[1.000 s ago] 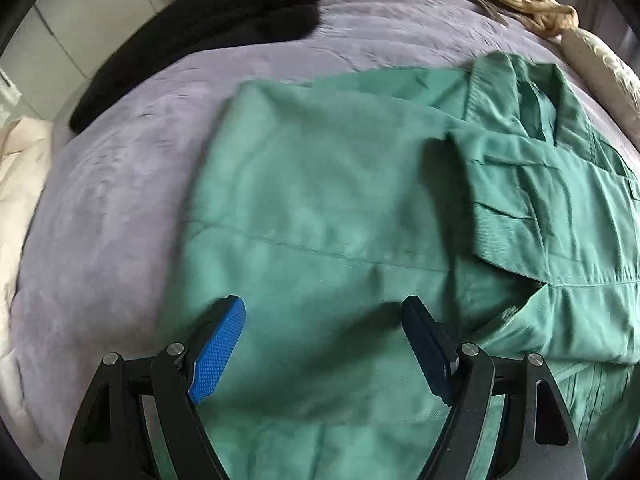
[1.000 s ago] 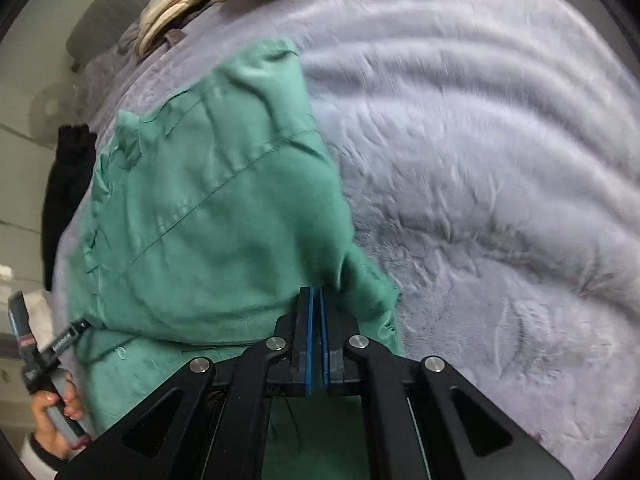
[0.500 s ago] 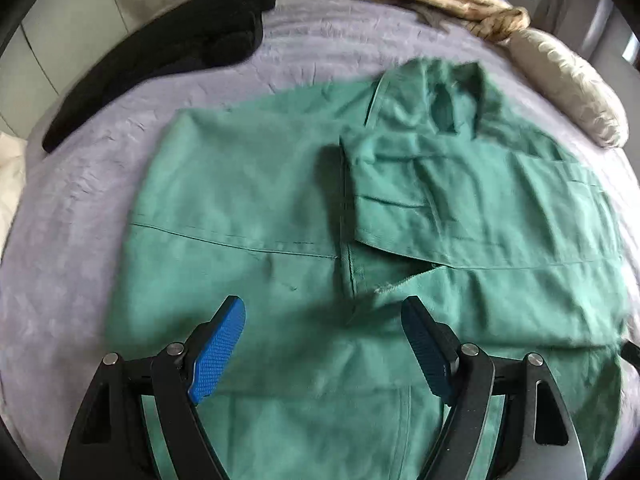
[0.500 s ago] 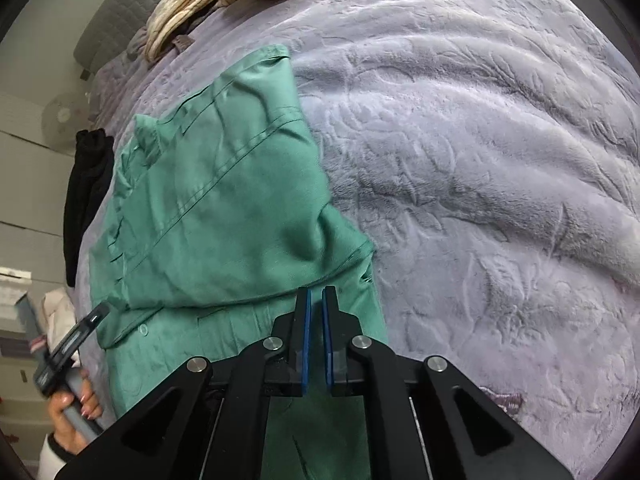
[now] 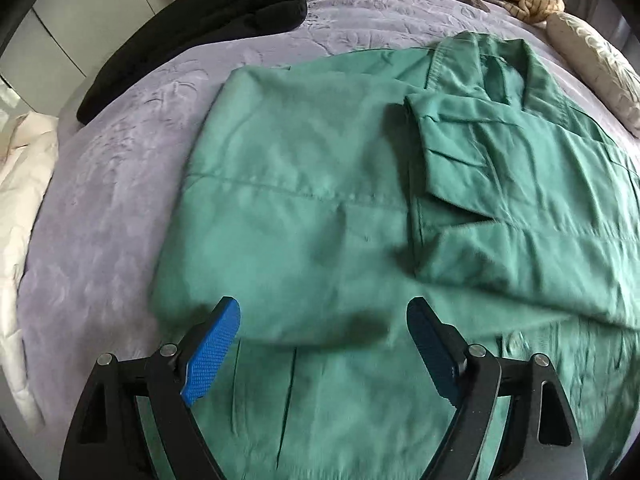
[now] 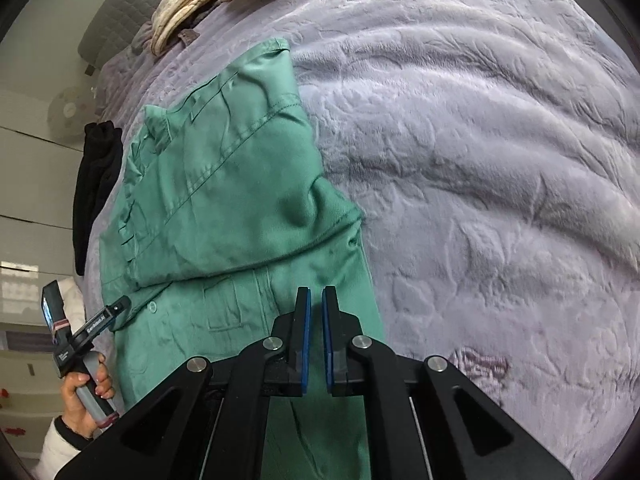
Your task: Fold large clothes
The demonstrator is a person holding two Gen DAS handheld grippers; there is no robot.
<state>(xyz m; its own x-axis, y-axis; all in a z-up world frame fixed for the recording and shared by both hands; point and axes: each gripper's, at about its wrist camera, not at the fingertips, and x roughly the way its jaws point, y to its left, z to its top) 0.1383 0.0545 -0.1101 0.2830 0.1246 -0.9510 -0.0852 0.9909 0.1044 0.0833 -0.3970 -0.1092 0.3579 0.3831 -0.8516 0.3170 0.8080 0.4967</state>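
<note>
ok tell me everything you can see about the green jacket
The green jacket is a plain woven cotton-looking garment with a collar, stitched seams, a button and a flapped pocket. It lies flat on the lilac bedspread, both sides folded inward over its middle. Neither gripper touches it.

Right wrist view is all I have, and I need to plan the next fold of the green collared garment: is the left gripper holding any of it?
Observer: No. The left gripper hangs over the green collared garment, its jaws opening with no cloth between them.
Operator: Is the side away from me folded in?
Observer: Yes. A smooth layer lies folded over the body there, with its lower edge just ahead of the fingertips.
Operator: Anything beside that side?
Observer: A cream quilted fabric lies at the edge of the purple embossed bedspread, apart from the garment.
</note>
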